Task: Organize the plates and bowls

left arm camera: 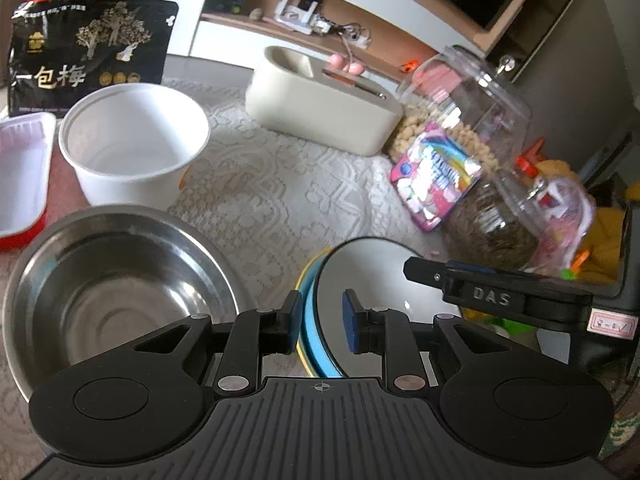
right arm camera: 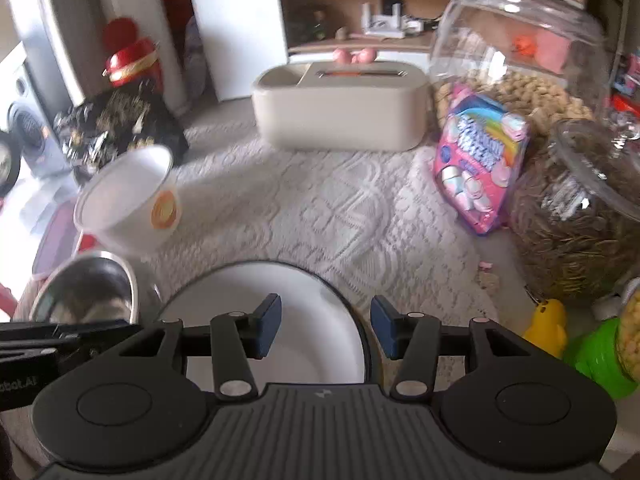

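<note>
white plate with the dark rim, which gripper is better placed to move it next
Left. The left gripper already has its pads around the edge of the white plate with the dark rim and the blue and yellow plates under it. The right gripper hangs open above the plate, gripping nothing.

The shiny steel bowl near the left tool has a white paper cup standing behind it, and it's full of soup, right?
Not quite. The shiny steel bowl is empty: the left wrist view shows only its bare, reflective bottom. The rest holds: the white paper cup stands upright just behind it on the lace tablecloth, also empty.
</note>
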{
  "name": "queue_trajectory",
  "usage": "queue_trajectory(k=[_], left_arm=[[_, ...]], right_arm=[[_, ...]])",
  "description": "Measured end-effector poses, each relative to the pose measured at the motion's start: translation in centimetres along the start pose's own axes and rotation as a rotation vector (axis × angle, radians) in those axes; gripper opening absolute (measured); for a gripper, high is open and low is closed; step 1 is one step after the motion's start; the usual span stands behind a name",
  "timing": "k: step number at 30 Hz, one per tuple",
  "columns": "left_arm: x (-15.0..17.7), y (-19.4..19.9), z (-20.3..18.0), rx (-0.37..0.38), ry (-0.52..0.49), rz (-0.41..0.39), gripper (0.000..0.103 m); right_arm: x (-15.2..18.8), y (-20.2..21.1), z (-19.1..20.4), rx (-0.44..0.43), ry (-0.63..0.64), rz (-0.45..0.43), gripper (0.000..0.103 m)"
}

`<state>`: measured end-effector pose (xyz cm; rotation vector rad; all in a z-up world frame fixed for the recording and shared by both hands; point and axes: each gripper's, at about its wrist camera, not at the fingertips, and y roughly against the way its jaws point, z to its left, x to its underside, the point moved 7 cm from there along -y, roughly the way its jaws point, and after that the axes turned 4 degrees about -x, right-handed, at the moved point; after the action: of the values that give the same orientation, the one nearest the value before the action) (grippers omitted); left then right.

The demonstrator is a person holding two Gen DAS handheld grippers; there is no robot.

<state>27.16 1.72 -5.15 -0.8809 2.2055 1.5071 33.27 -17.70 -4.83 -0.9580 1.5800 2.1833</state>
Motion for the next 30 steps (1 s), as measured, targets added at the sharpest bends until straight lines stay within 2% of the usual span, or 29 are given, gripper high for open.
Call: queue_trajectory(k=[3,9,10,12,14,19,24,29,30], left_arm=[[-1.8,1.0,1.6,0.029,0.013,-0.025,0.024],[-6.2,1.9,7.4,0.01,0.114,-0.118,0.025],[-7.0,2.1,8.8,-0.007,0.142,-0.147,0.025],[-8.6,2.6,11.7,-0.053,0.196,-0.212,0.025],[-9.9,2.7,14.5,-0.101,0.238,-0.25,0.025],[-11.1,0.6,19.2,-0.163,0.314,-0.202,0.025],[-10.7,-1.6,20.5,-0.246,0.277,-0.167,0.025],[-9.9,-3.2,21.0,-0.206,0.28,-0.117,0.025],[-9.8,-3.4,21.0,-0.201,0.279,-0.112,0.025]], right_arm=[[-0.4,0.6,0.4,-0.01,-0.017,-0.009,0.051],[-3.6,0.7,2.3,0.048,0.033,-0.01,0.055],[-4.2,0.5,2.5,0.047,0.032,-0.012,0.06],[-5.7,-0.1,3.5,0.037,0.023,-0.01,0.063],[-6.9,-1.3,4.7,0.021,0.018,0.017,0.064],[-9.5,-6.0,8.9,-0.028,0.017,0.112,0.064],[-10.3,-11.6,13.2,-0.049,0.053,0.189,0.064],[-9.0,-16.8,15.7,-0.059,0.027,0.27,0.063],[-8.7,-17.5,15.8,-0.058,0.015,0.285,0.059]])
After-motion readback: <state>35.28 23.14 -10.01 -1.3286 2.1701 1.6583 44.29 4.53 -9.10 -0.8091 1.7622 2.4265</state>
